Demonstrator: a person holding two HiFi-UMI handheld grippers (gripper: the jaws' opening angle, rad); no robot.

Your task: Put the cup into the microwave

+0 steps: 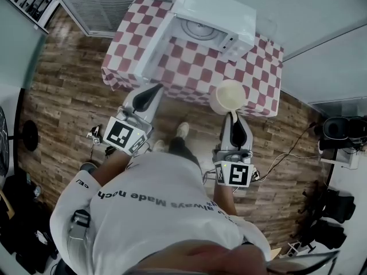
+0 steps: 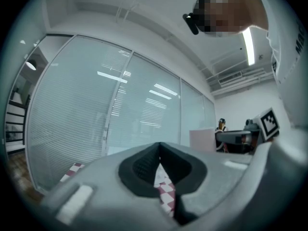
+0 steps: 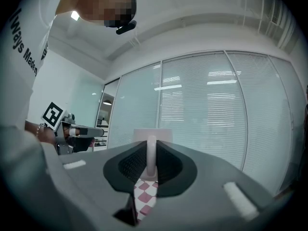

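Right tongs (image 1: 234, 116) clamped on the handle (image 3: 150, 153) of the cup (image 1: 228, 96), cup held over the front edge of the checkered tabletop (image 1: 189, 76), near the microwave (image 1: 215, 19) with door (image 1: 153, 56) open, left tongs (image 1: 155, 89) closed at the tips, empty, beside the door.

An office-like room: glass partition walls (image 3: 211, 114) backed by blinds; ceiling strip light (image 2: 249, 46); wood-plank floor (image 1: 69, 90)

Bright, even indoor light; a ceiling strip lamp (image 2: 249, 46) glares; both gripper views bow hard toward black vignetted corners; the right gripper (image 3: 150, 153) looms soft; the cup (image 1: 228, 96) looks pale, nearly washed out.
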